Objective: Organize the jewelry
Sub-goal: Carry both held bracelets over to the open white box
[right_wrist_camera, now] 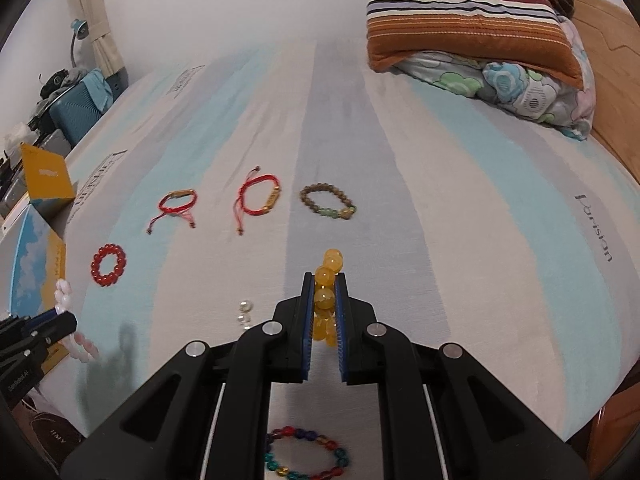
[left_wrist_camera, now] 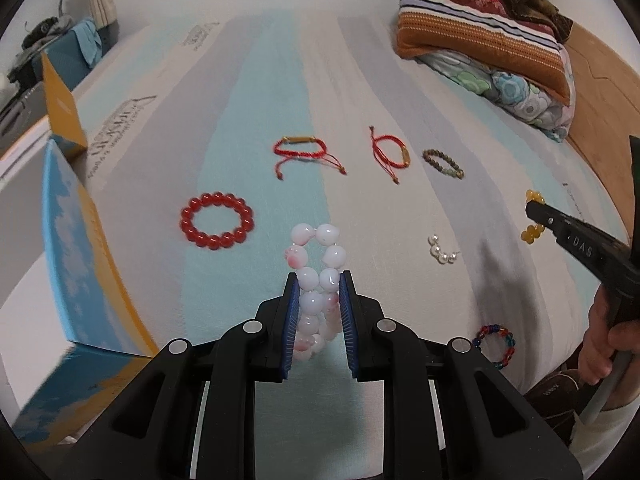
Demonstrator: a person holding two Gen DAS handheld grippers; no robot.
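Two bead bracelets being held above the striped bedsheet (left_wrist_camera: 248, 92).
Pink-white glass-bead bracelet (left_wrist_camera: 318, 280) is being gripped by left gripper (left_wrist_camera: 319, 280); yellow translucent bead bracelet (right_wrist_camera: 325, 300) is being clamped by right gripper (right_wrist_camera: 324, 280).

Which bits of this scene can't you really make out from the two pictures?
- Pearl piece, right view: partly hidden behind the right tool.
- Multicolour bracelet, right view: partly covered by that tool's body.
- Blue box, left view: cut by the edge and blurred.
- Sheet lettering, left view: too blurred to read.
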